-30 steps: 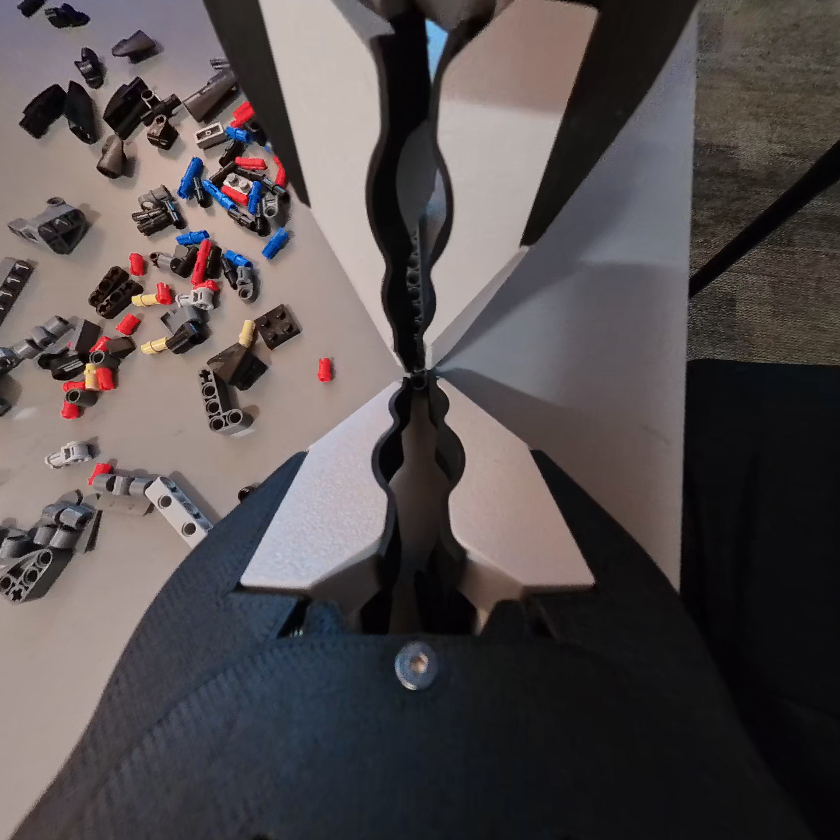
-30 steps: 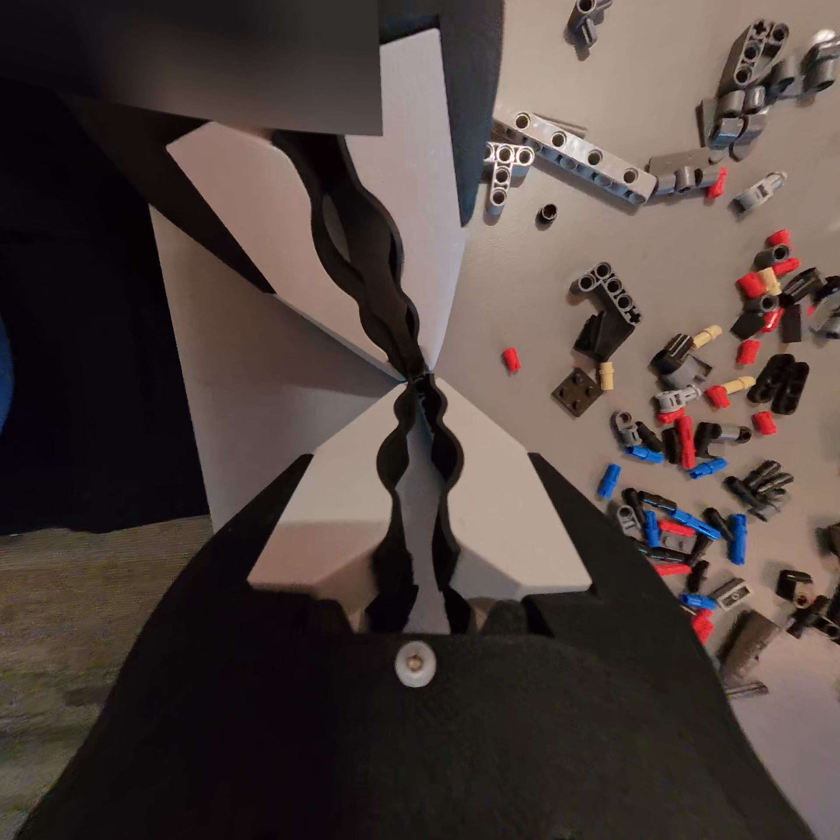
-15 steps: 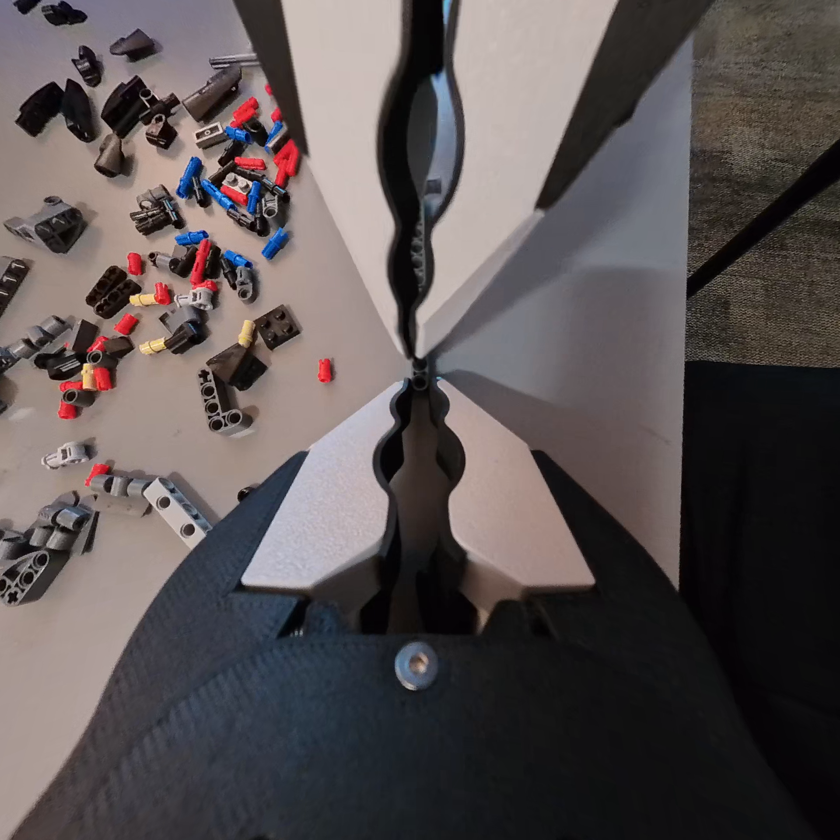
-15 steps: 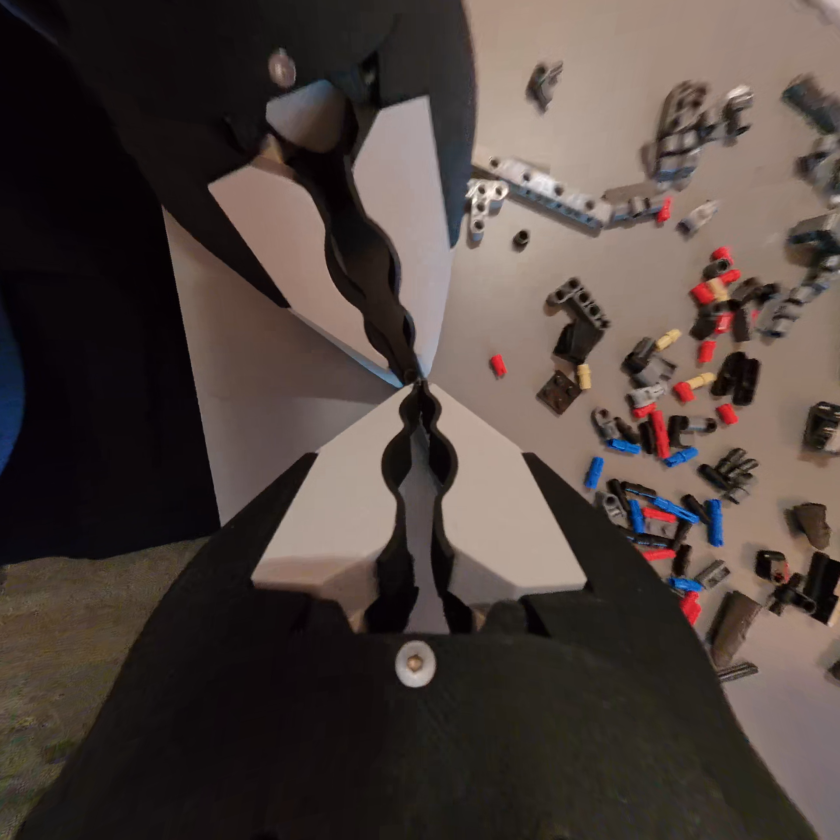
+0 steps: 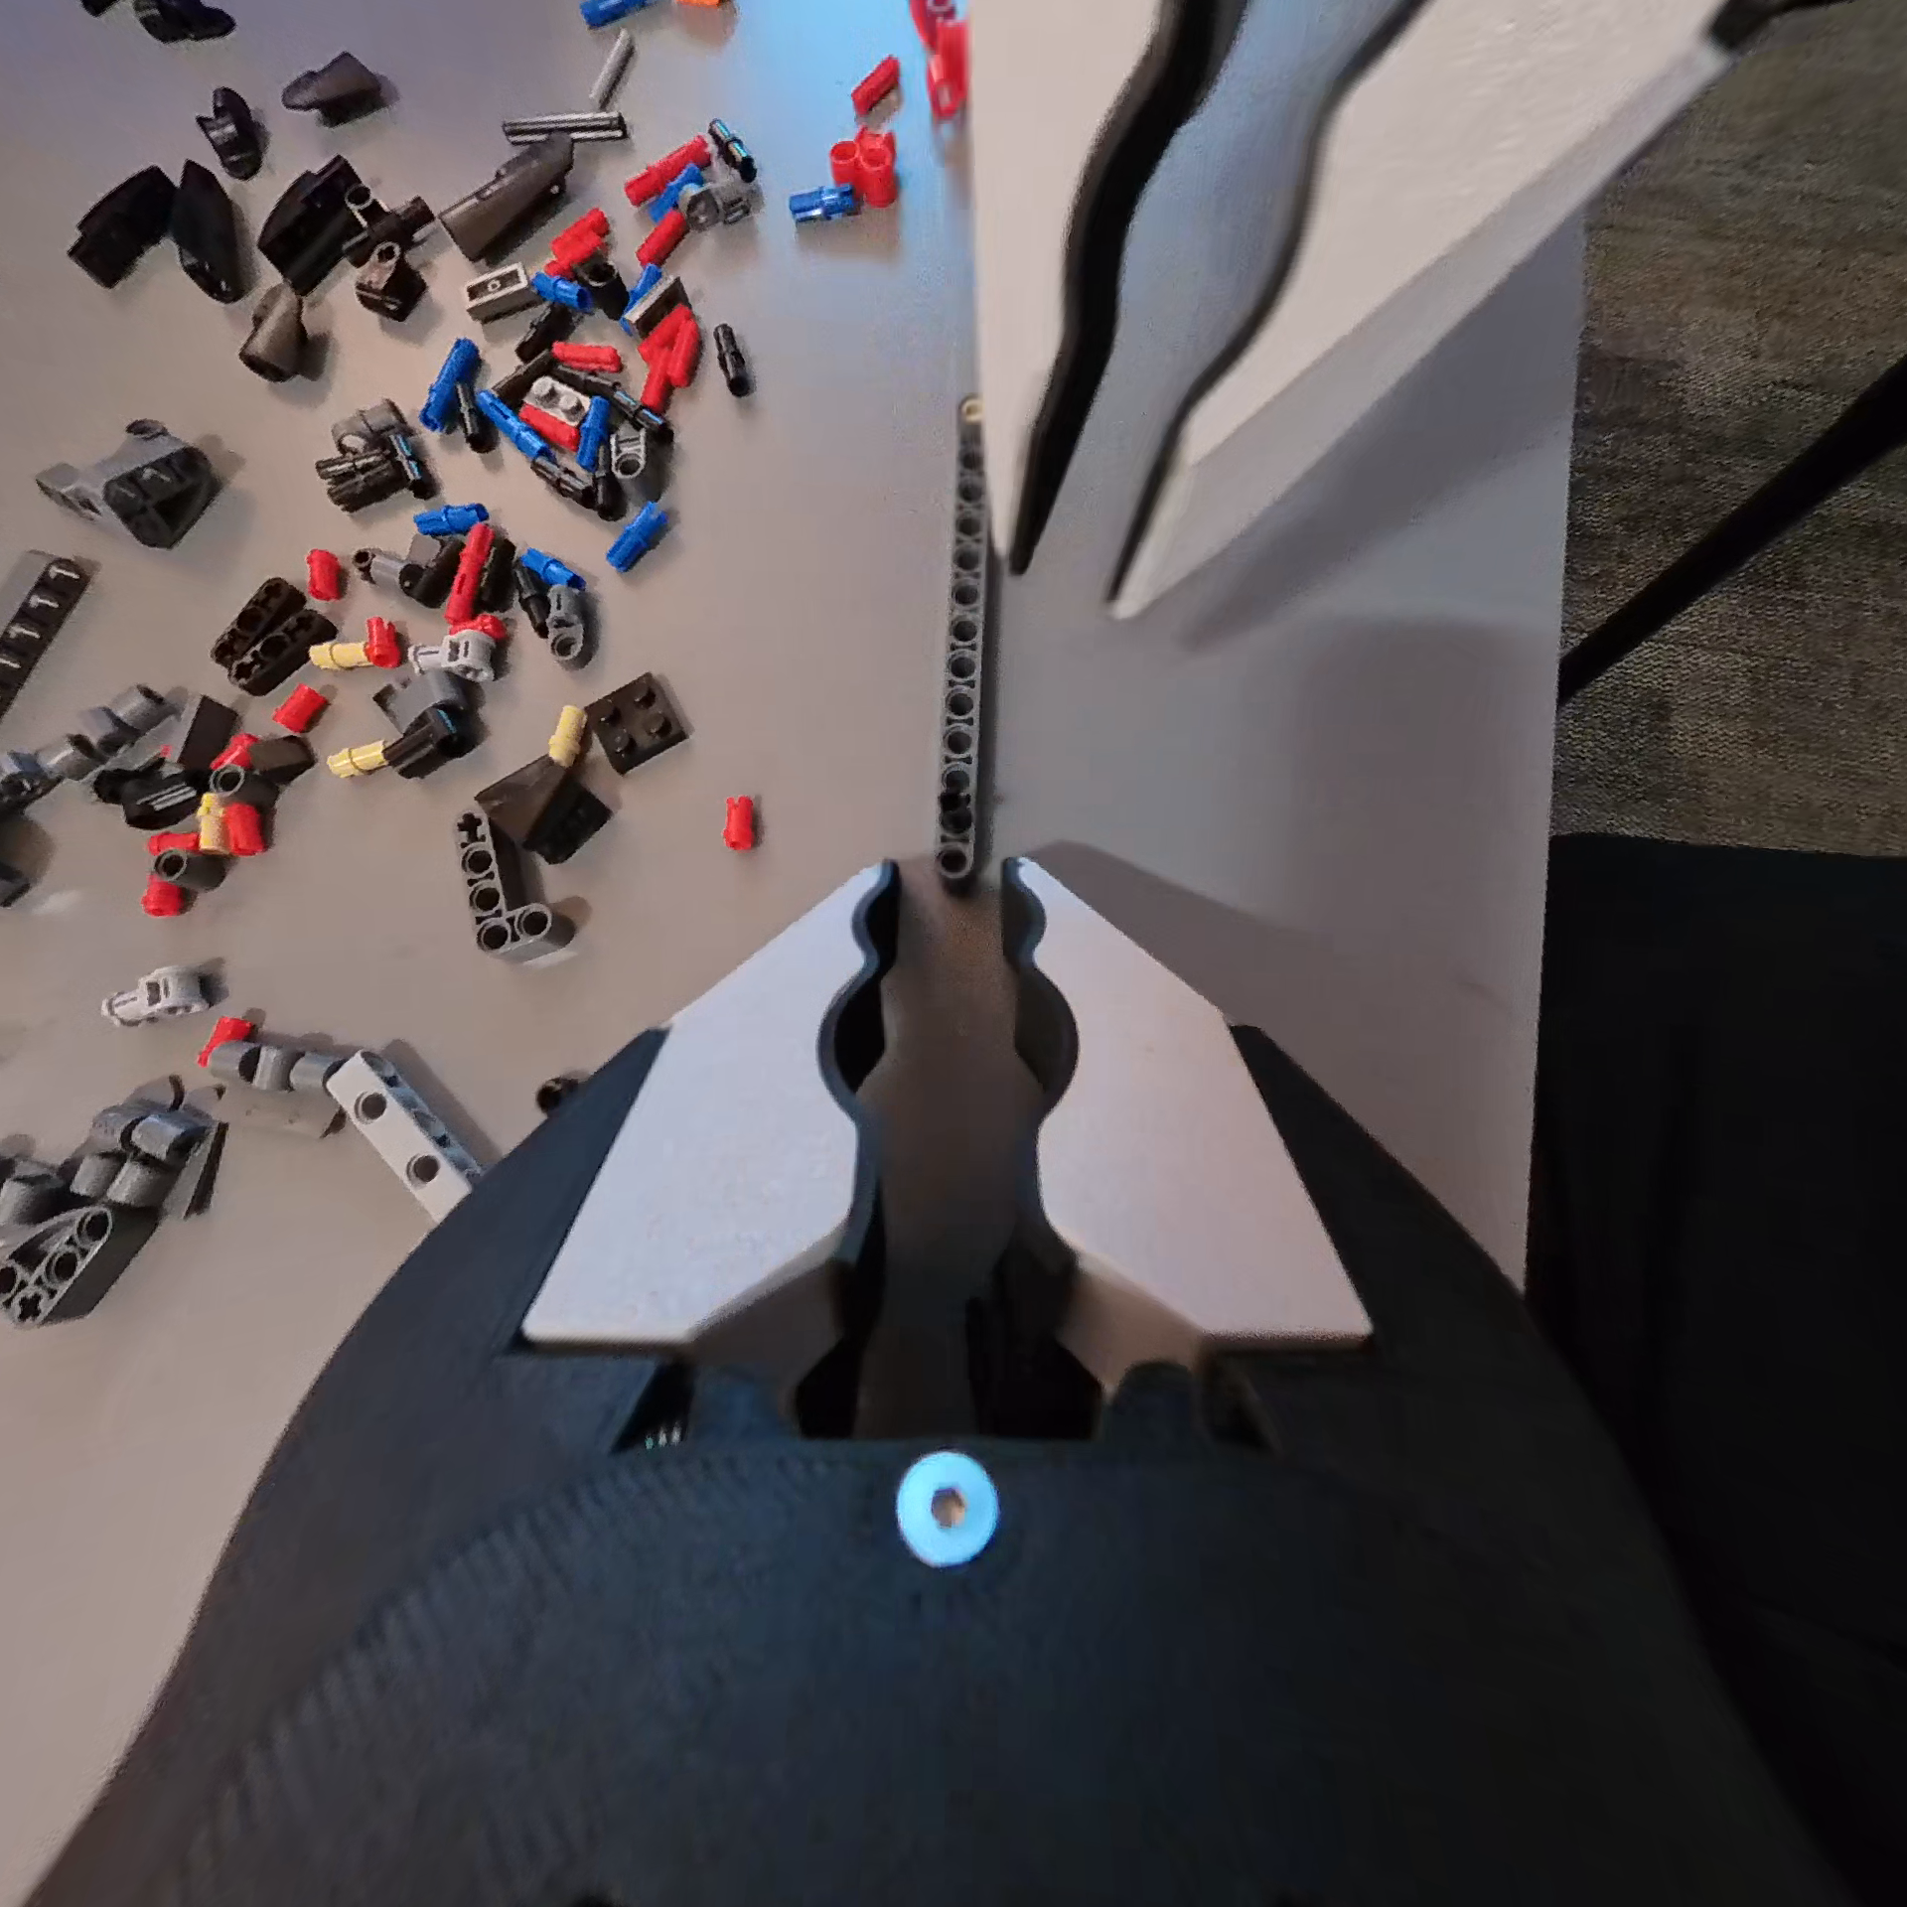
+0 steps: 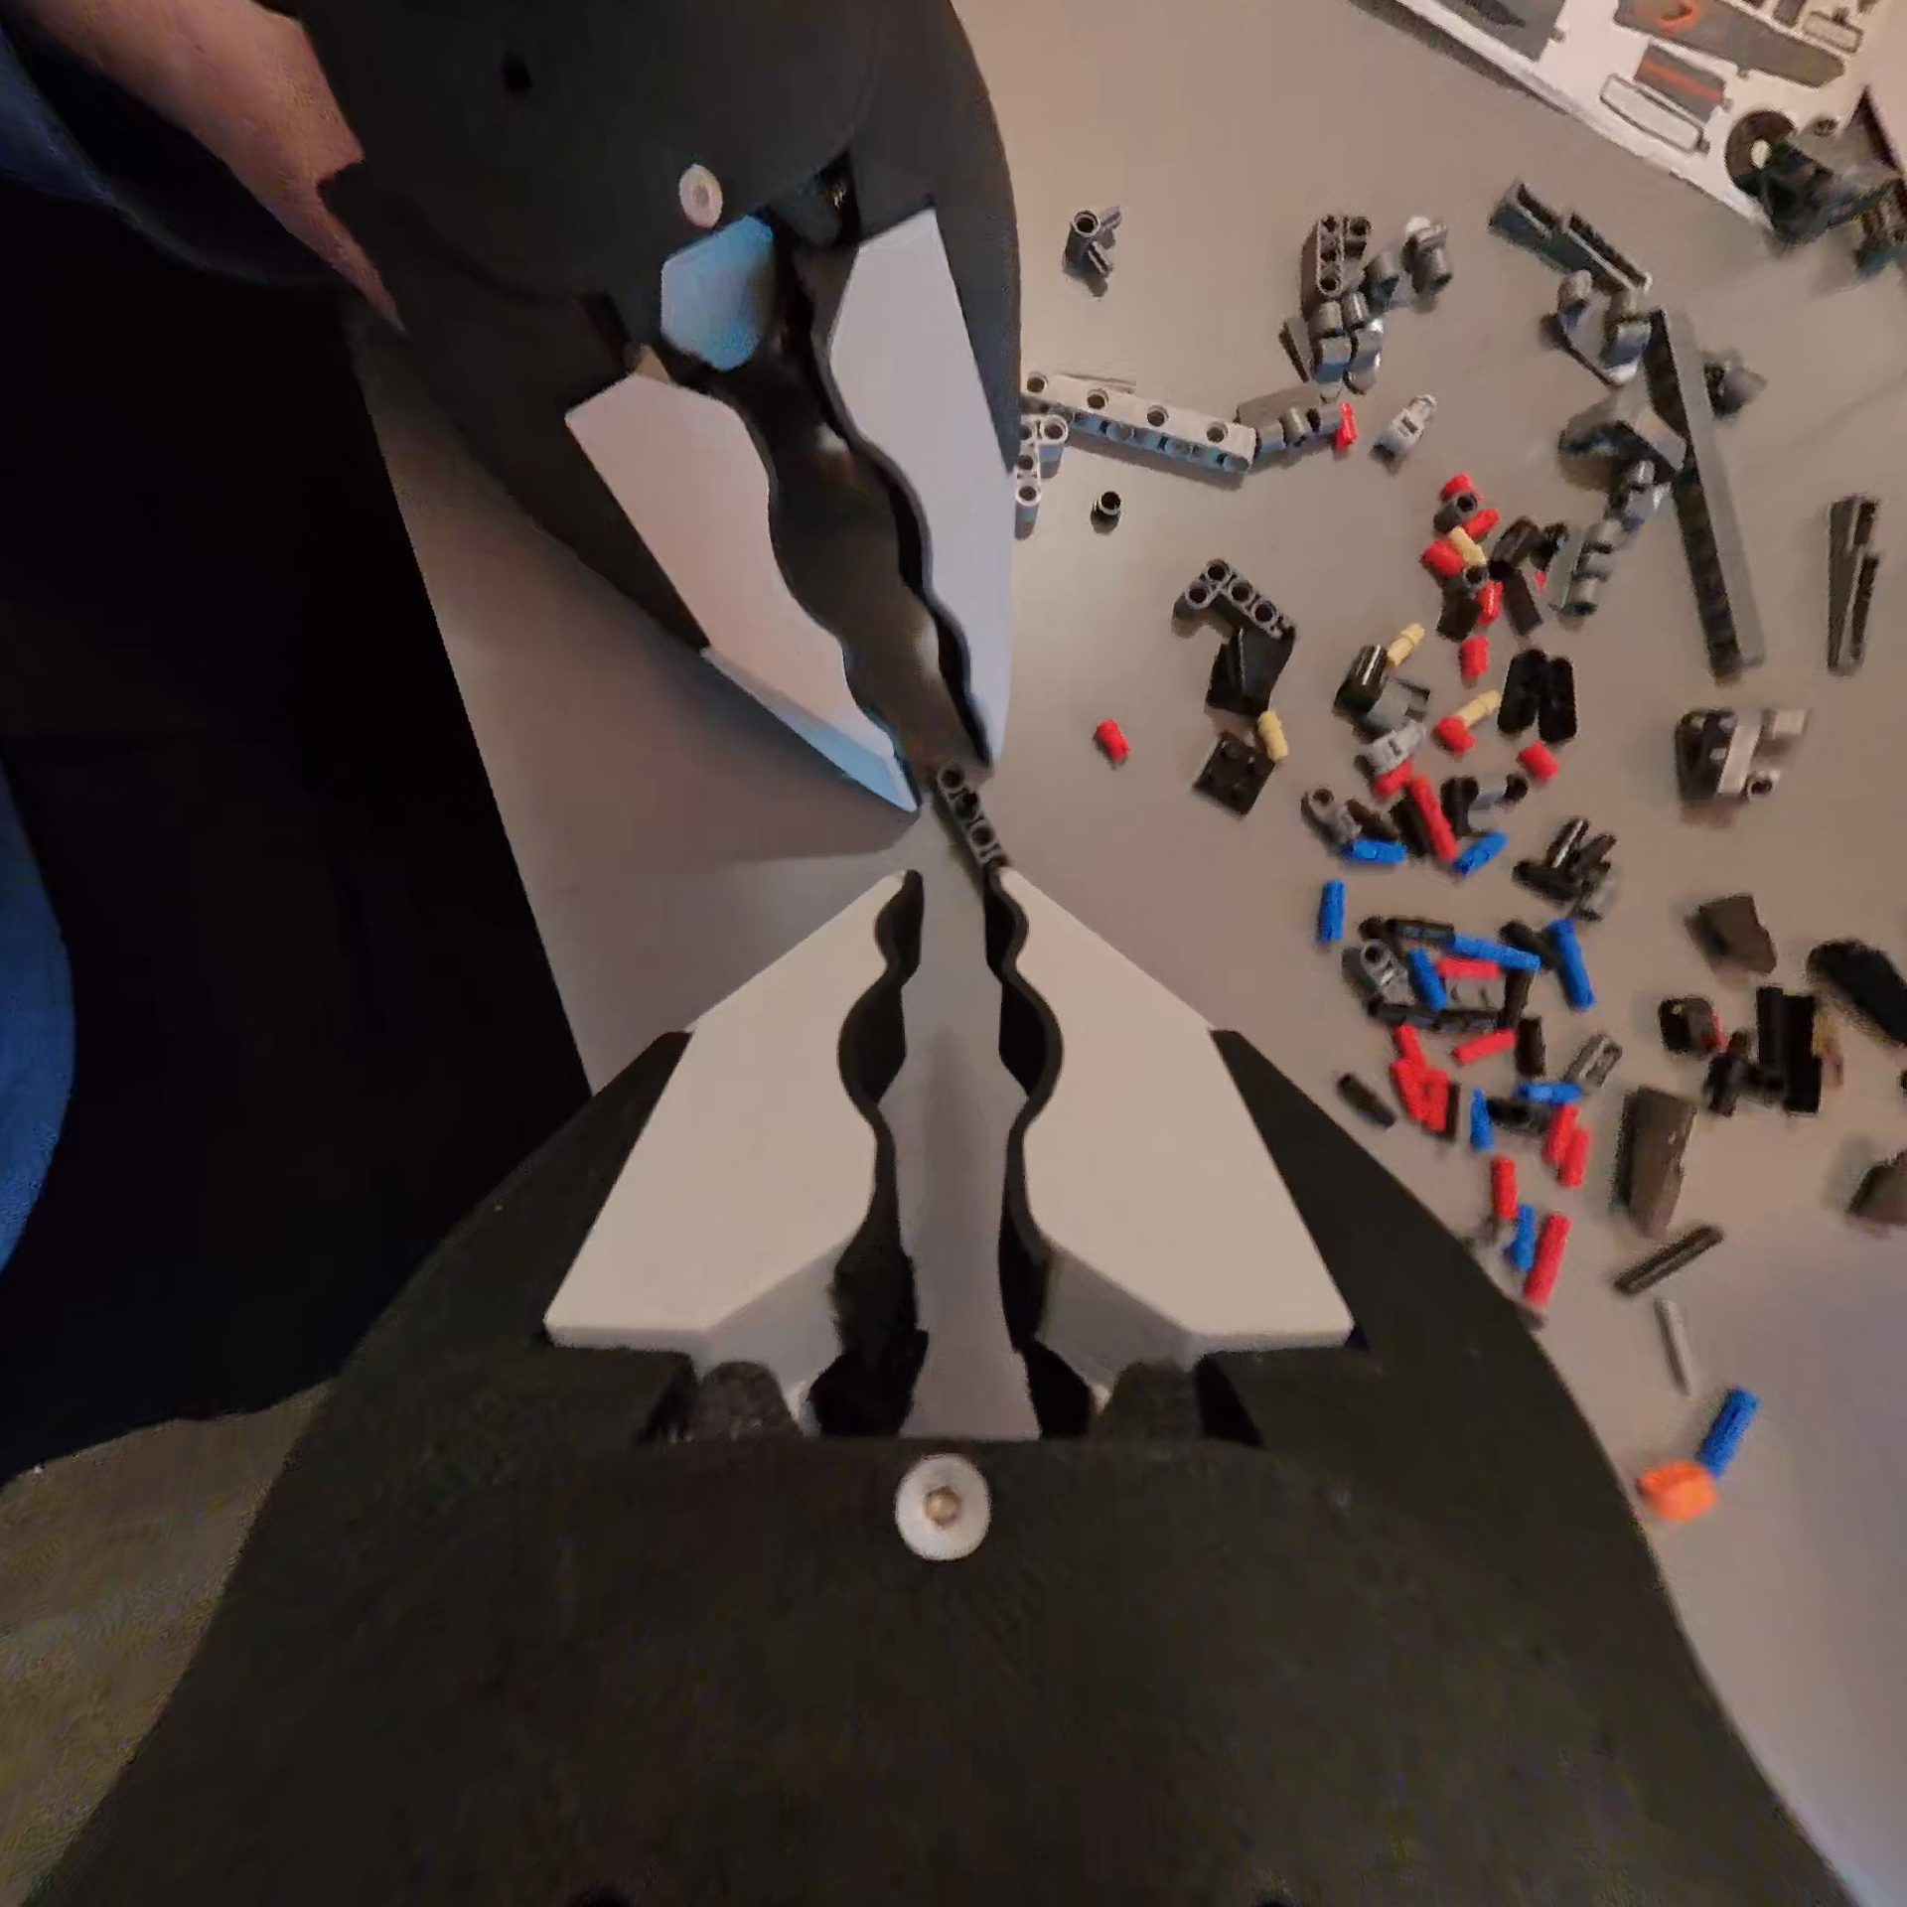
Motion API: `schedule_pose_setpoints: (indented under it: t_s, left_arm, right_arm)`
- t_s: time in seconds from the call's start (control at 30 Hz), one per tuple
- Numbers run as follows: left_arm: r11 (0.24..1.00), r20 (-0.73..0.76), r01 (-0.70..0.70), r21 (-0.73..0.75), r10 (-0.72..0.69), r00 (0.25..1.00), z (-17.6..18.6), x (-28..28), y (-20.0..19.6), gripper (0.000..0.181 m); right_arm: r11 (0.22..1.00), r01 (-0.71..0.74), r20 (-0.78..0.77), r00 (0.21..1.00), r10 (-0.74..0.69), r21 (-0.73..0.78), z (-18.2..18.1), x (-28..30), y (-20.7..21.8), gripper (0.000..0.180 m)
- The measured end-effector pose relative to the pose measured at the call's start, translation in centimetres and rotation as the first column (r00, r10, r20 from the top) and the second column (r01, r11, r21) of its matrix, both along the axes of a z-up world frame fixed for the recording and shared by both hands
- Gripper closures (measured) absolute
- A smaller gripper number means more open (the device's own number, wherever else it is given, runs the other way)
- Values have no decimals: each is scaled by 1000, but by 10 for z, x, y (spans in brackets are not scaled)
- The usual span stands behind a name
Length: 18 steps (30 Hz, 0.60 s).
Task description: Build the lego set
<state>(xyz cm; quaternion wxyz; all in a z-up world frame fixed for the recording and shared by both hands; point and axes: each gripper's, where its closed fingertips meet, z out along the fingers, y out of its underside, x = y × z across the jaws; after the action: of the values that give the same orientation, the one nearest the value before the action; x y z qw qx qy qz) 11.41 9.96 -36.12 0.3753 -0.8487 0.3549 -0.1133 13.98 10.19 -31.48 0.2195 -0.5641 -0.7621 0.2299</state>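
A long dark grey holed beam appears to lie on the grey table, pointing away from me. My left gripper is open, and the beam's near end sits loose between its tips. My right gripper is open and blurred, just right of the beam's far half. In the right wrist view a short stretch of the beam shows between the left gripper and the open right gripper. The rest is hidden behind a right fingertip.
Many loose red, blue, black and grey pieces are scattered left of the beam and also show in the right wrist view. A printed sheet lies at the far corner. The table edge and carpet are on the right. A hand holds the left gripper. About 6 cm separates my left fingertips from my right.
Both grippers were shut tip to tip on the beam. Both have opened and let it go. The right gripper has drawn back and off to the side.
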Motion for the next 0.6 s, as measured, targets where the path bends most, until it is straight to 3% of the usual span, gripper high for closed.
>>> schedule_pose_setpoints:
  t_s: [0.2, 0.6]
  left_arm:
    - [999, 13, -29, 23, 29, 1000, 8, -12, -3, 147]
    - [1000, -31, -1, 9, 2, 1000, 3, -3, -2, 156]
  right_arm:
    - [993, 116, -79, 990, -117, -11, 5, 19, 1, 156]
    - [980, 193, -132, 974, -185, 46, 4, 29, 13, 151]
